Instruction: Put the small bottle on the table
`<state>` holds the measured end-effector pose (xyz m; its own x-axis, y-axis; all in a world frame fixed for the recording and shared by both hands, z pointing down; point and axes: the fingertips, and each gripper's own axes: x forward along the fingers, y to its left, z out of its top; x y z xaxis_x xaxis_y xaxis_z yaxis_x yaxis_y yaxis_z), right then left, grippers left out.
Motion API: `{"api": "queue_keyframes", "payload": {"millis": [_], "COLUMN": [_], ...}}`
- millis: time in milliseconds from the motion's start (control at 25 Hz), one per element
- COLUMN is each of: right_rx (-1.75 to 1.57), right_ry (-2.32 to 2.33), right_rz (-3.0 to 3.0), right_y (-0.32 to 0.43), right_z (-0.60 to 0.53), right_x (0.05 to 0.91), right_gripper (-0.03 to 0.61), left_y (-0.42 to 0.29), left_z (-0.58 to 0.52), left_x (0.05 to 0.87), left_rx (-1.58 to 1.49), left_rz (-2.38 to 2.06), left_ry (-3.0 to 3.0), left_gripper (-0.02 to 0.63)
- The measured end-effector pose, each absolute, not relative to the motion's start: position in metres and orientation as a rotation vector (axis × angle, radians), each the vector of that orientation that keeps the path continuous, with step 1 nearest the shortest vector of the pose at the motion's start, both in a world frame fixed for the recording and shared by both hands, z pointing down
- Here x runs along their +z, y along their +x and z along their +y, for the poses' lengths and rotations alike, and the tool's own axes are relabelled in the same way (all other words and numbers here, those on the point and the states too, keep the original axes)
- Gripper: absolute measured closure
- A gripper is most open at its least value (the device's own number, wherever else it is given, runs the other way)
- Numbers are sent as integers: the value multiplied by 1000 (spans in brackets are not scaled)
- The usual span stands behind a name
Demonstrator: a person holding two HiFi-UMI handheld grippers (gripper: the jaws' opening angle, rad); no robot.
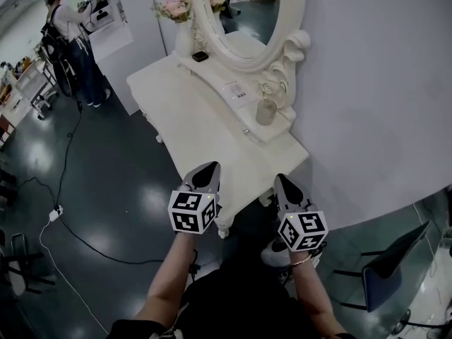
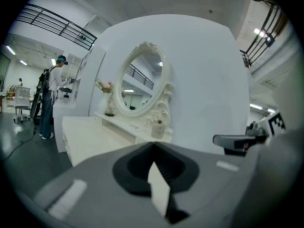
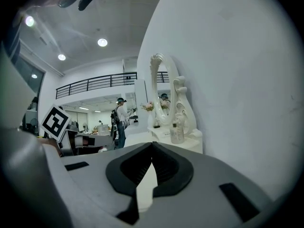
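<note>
Left gripper [image 1: 206, 168] and right gripper [image 1: 282, 181] both closed, empty, well short of mirror [image 1: 247, 9]. Small bottle [image 1: 266, 111] stands on ledge [image 1: 219, 80] at mirror's foot; arriving unopened could knock it over against its frame

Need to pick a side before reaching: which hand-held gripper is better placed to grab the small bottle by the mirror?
Right, probably. The right hand-held gripper lines up with the bottle on the raised shelf; the left hand-held gripper would reach across. Both are shut and empty.
</note>
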<state>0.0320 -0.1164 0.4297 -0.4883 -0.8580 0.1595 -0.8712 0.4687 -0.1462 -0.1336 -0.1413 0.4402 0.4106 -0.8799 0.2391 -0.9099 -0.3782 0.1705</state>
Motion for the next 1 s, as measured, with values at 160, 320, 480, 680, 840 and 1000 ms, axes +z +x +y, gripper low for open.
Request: {"api": "queue_keyframes", "payload": {"millis": [160, 320, 480, 680, 840, 1000], "right_rx": [310, 281, 268, 260, 254, 251], "right_ry": [1545, 1533, 1526, 1518, 1503, 1492], "right_rz": [-2635, -2632, -2630, -2633, -2639, -2646], "right_y": [26, 18, 13, 5, -2, -8], "right_z": [-110, -106, -102, -97, -94, -91], "right_x": [427, 426, 424, 422, 421, 421], "right_gripper": [575, 575, 575, 574, 574, 575], "left_y": [-143, -149, -154, -160, -166, -170], "left_z": [-131, -123, -117, -110, -104, -99], "left_x": [439, 437, 436, 435, 434, 437], "left_rx": [147, 136, 130, 125, 115, 113], "left_rz": [-1573, -1583, -1588, -1588, -1592, -1592], "left_ry": [2387, 2386, 2384, 2383, 2380, 2372], "left_gripper": [604, 604, 604, 604, 604, 604]}}
